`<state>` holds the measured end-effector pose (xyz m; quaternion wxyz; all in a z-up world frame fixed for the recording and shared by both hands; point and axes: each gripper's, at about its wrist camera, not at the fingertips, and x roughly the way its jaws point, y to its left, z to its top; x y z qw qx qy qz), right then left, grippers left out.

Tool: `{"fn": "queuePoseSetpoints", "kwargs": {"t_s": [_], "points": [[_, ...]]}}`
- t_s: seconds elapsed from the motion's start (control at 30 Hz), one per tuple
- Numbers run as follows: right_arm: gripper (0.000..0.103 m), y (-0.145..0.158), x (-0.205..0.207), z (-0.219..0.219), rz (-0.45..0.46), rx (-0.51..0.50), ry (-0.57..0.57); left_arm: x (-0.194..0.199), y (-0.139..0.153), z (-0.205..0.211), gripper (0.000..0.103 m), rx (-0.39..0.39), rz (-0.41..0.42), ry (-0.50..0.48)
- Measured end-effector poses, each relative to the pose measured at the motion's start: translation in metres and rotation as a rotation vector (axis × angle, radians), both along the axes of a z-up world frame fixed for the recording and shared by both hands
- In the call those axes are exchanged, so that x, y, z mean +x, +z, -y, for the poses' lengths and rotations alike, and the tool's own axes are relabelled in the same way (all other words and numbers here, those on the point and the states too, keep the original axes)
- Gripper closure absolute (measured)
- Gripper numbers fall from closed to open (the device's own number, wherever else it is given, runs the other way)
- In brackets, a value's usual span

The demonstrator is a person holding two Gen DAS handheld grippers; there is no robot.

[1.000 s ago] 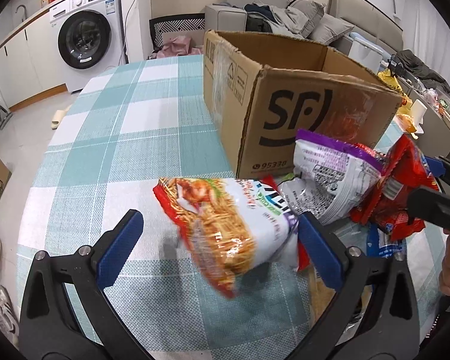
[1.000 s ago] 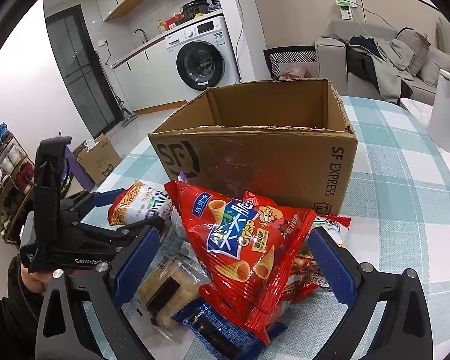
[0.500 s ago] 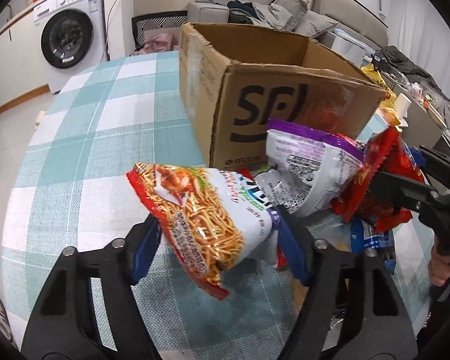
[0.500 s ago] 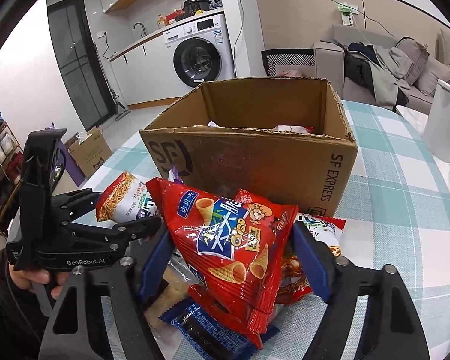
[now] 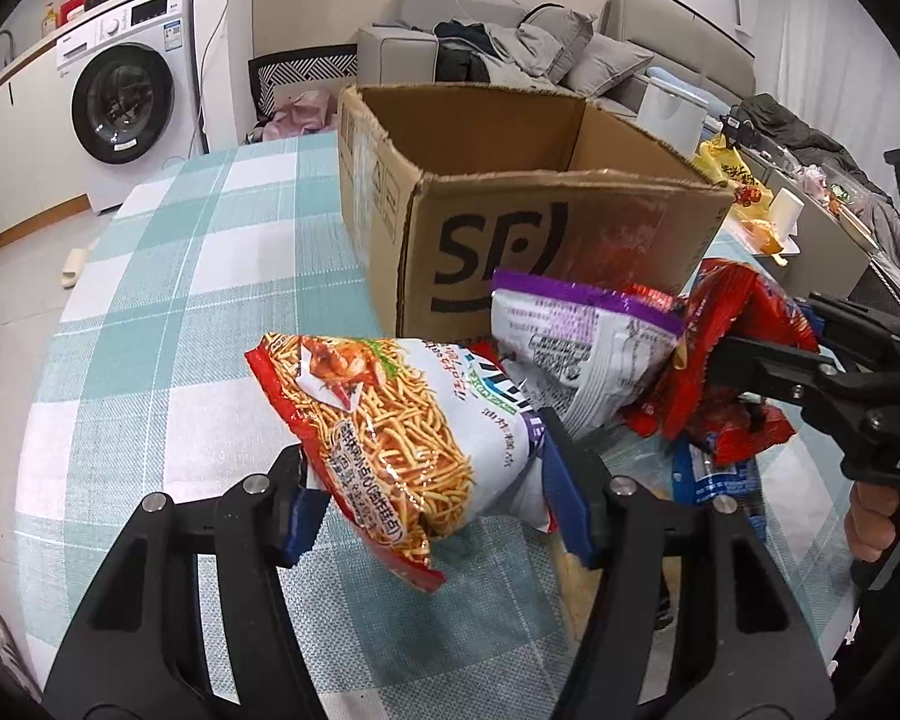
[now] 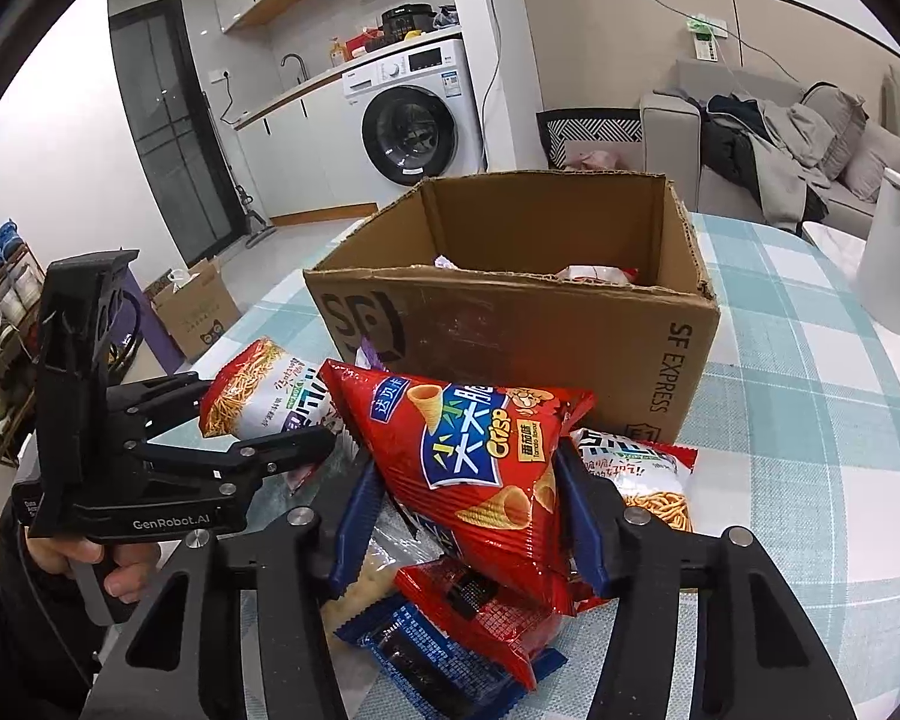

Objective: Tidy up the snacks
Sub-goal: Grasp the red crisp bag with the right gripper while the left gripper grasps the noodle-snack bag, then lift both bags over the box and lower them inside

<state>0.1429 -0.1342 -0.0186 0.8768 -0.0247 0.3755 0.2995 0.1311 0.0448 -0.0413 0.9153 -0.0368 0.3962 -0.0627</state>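
Observation:
My left gripper (image 5: 432,510) is shut on a noodle-snack bag (image 5: 390,426), white and red, held above the table; the bag also shows in the right wrist view (image 6: 258,396). My right gripper (image 6: 468,522) is shut on a red Crisp cone-snack bag (image 6: 474,456), lifted over the snack pile. An open SF cardboard box (image 5: 546,240) stands just behind both bags, with a few packets inside (image 6: 594,273). A white and purple bag (image 5: 576,348) leans against the box front.
More snacks lie on the checked tablecloth (image 5: 168,312): a blue packet (image 6: 438,654), a red packet (image 6: 480,606) and another noodle bag (image 6: 642,480). A white bin (image 6: 894,252) stands at the table's right. A washing machine (image 5: 126,96) and sofa (image 5: 510,54) are behind.
Both grippers closed from open onto their bags and lifted them. The noodle bag and the Crisp bag rose off the pile toward the box.

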Motion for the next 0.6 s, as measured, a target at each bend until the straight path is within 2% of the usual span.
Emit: {"fn": "queuePoseSetpoints", "kwargs": {"t_s": [0.6], "points": [[0.047,0.028,-0.006,0.012,0.053,0.061,-0.02,-0.033,0.05,0.008,0.044,0.003,0.106,-0.012]]}}
